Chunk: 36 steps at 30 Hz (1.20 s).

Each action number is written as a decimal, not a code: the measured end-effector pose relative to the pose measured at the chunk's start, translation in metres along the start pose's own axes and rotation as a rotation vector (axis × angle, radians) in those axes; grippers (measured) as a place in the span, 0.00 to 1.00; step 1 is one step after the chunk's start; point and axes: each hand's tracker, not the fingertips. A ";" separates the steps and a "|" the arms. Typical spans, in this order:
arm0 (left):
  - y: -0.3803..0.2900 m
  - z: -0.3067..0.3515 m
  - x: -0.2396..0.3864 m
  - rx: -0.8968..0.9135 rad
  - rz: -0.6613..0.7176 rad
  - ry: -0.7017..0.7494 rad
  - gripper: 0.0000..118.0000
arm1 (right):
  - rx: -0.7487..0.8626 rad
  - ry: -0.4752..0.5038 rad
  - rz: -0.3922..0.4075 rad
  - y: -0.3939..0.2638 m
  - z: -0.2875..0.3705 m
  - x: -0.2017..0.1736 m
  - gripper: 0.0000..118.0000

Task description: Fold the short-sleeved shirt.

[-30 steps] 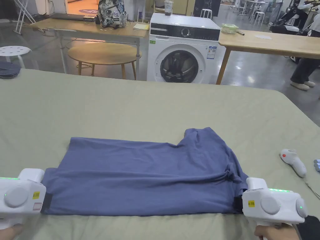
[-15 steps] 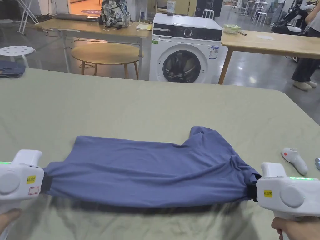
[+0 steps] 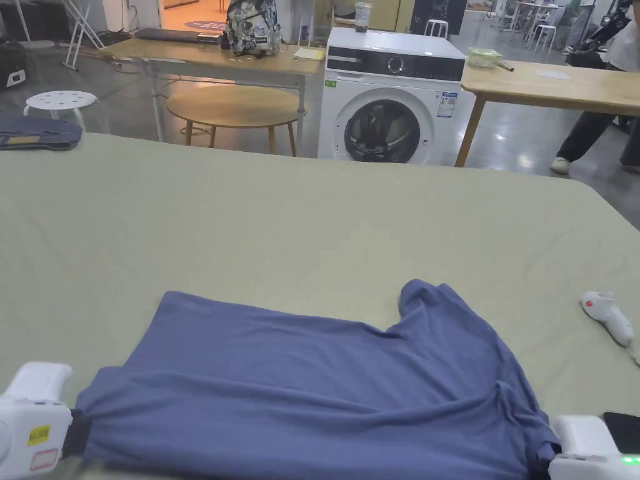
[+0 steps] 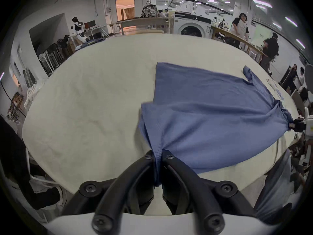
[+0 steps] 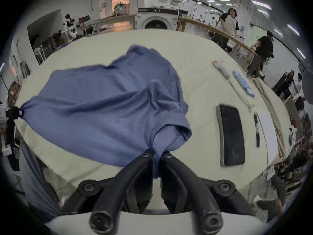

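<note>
Left claw (image 4: 158, 157): white-bodied hand-held tool with two black jaws, both pressed on a bunched corner of the blue short-sleeved cotton shirt (image 4: 211, 120); seen in the head view at the lower left edge (image 3: 75, 431), and far off at the left edge of the right gripper view (image 5: 14, 112).

Right claw (image 5: 157, 154): same make, both jaws clamped on gathered shirt fabric beside a hemmed sleeve opening; in the head view at the lower right corner (image 3: 550, 459), with a green light on its body; in the left gripper view, small at the right edge (image 4: 295, 126).

Blue short-sleeved shirt (image 3: 312, 394): folded lengthwise, stretched between the two claws along the near edge of the counter, most of it lying on the cloth, one sleeve end standing up at the far right of the garment; the fabric draws into creases toward each pinched corner.

Counter (image 3: 281, 219): wide surface under a pale green cloth cover, lightly wrinkled.

Other items on the counter, right of the shirt and apart from it: white handheld controller with a red spot (image 3: 606, 315); flat black rectangular phone (image 5: 232, 135); light blue strip-shaped pack (image 5: 243, 83); dark pen (image 5: 257, 131) beside a white sheet of paper (image 5: 269, 133).

Far left counter edge: folded dark blue garment (image 3: 37, 132).

Background: white front-loading washing machine (image 3: 390, 103), round wooden table (image 3: 234, 106), patterned backpack (image 3: 253, 28) on a long wooden table, white stool (image 3: 59, 100), several people standing at right.
</note>
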 end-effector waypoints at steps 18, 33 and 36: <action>0.002 -0.009 0.003 0.059 0.057 0.011 0.21 | 0.156 -0.085 -0.024 0.010 0.009 -0.016 0.68; 0.060 0.051 0.075 0.690 -0.030 0.094 0.26 | 0.843 0.006 -0.090 0.074 0.065 -0.129 0.27; 0.061 0.054 0.087 0.771 -0.080 0.165 0.15 | 0.885 0.013 -0.082 0.080 0.067 -0.142 0.07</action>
